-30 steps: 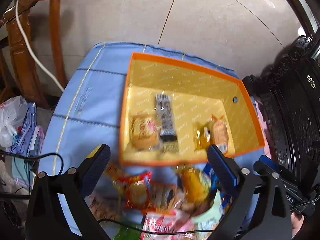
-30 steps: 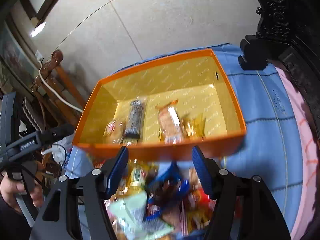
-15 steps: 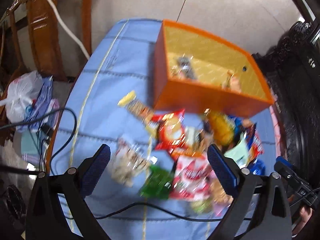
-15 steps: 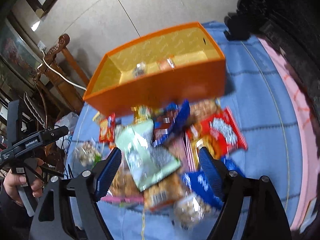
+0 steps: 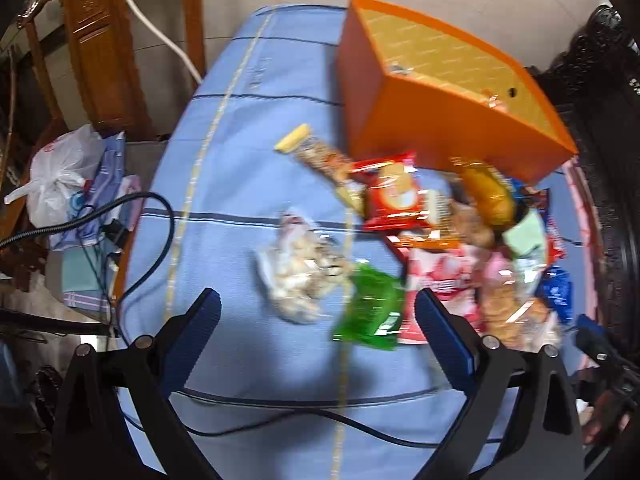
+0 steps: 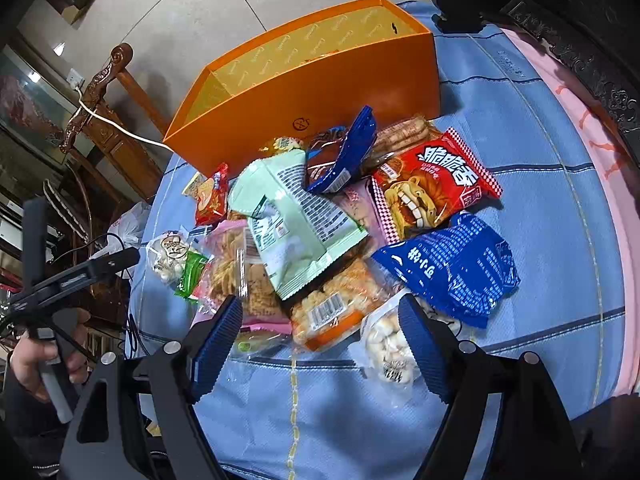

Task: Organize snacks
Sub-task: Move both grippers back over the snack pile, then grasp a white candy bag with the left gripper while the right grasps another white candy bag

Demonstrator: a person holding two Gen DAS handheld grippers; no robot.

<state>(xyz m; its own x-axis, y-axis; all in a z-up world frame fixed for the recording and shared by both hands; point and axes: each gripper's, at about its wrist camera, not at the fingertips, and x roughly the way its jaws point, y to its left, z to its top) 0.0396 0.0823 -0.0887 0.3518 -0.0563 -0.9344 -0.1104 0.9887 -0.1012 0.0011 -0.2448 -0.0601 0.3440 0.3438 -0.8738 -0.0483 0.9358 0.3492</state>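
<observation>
An orange box (image 5: 440, 128) with a yellow lining stands at the far side of the blue cloth (image 5: 240, 184); little of its inside shows. A heap of snack packets lies in front of it. My left gripper (image 5: 316, 300) is open above a clear bag of pale puffs (image 5: 298, 276) and a green packet (image 5: 370, 312), holding nothing. My right gripper (image 6: 320, 304) is open over an orange pack with a barcode (image 6: 332, 308), beside a clear bag of white balls (image 6: 386, 344). A mint bag (image 6: 292, 220), a red packet (image 6: 432, 184) and a blue bag (image 6: 452, 268) lie beyond the box (image 6: 320, 92).
A black cable (image 5: 280, 416) crosses the cloth near its front edge. A wooden chair (image 5: 104, 64) with a white cord and a white plastic bag (image 5: 60, 184) stand off the left side. Dark carved furniture (image 6: 560, 12) borders the right. A hand (image 6: 28, 360) grips the left tool's handle.
Both grippers have drawn back from above the box to over the snack heap, so the box now shows its outer wall. The right jaws stand wider than a second ago.
</observation>
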